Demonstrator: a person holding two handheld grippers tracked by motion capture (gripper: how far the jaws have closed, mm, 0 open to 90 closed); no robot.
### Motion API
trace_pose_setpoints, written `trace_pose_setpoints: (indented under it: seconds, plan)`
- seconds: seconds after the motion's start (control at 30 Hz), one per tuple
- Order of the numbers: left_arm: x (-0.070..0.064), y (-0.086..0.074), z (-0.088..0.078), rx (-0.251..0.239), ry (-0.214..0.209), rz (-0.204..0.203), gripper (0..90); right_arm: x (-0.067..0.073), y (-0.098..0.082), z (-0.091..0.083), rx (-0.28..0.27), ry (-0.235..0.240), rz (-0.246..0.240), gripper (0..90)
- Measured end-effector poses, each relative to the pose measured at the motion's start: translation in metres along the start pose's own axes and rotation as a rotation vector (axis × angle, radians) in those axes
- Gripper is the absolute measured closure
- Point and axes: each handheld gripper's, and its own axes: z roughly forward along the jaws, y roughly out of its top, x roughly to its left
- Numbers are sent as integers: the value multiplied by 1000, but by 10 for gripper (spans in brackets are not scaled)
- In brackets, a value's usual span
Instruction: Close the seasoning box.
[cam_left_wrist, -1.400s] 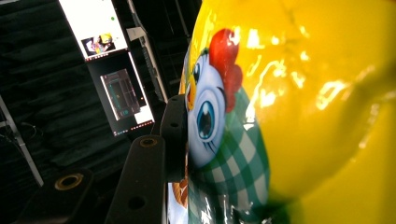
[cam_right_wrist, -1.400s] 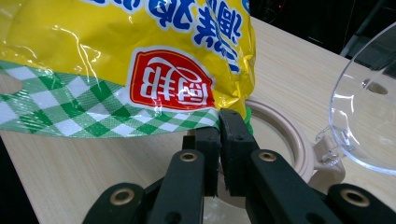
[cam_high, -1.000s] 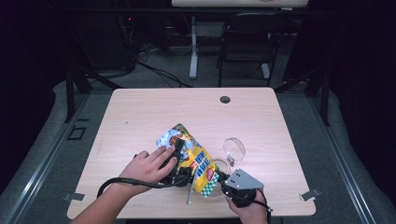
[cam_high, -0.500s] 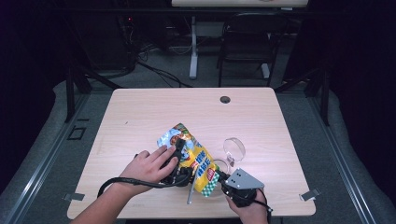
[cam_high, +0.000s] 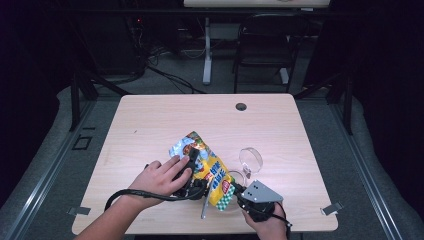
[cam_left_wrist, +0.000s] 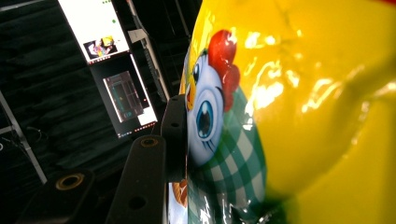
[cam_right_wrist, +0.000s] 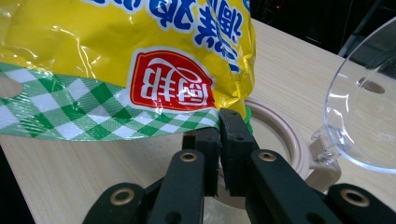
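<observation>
Right gripper (cam_right_wrist: 219, 122) fingers pinch the bag (cam_high: 207, 167) corner, red logo upside-down; left gripper (cam_high: 189, 172) grip unclear, hand-covered.

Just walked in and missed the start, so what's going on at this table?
A person works a snack bag on the table with two tools. The left hand-held gripper has a jaw against the bag's side. The right hand-held gripper is shut on the bag's bottom corner. Beside it sits a container with its clear lid flipped open.
</observation>
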Motion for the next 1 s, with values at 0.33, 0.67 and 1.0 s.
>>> trace_pose_setpoints:
  seconds: [0.33, 0.67, 1.0]
  plan:
    - [3, 1, -1, 3, -4, 19, 670, -1, 0, 0, 3, 0, 4, 870]
    - [5, 3, 0, -7, 5, 33, 670, -1, 0, -1, 6, 6, 12, 871]
    - [6, 5, -2, -7, 10, 52, 677, -2, -2, 1, 9, -1, 11, 871]
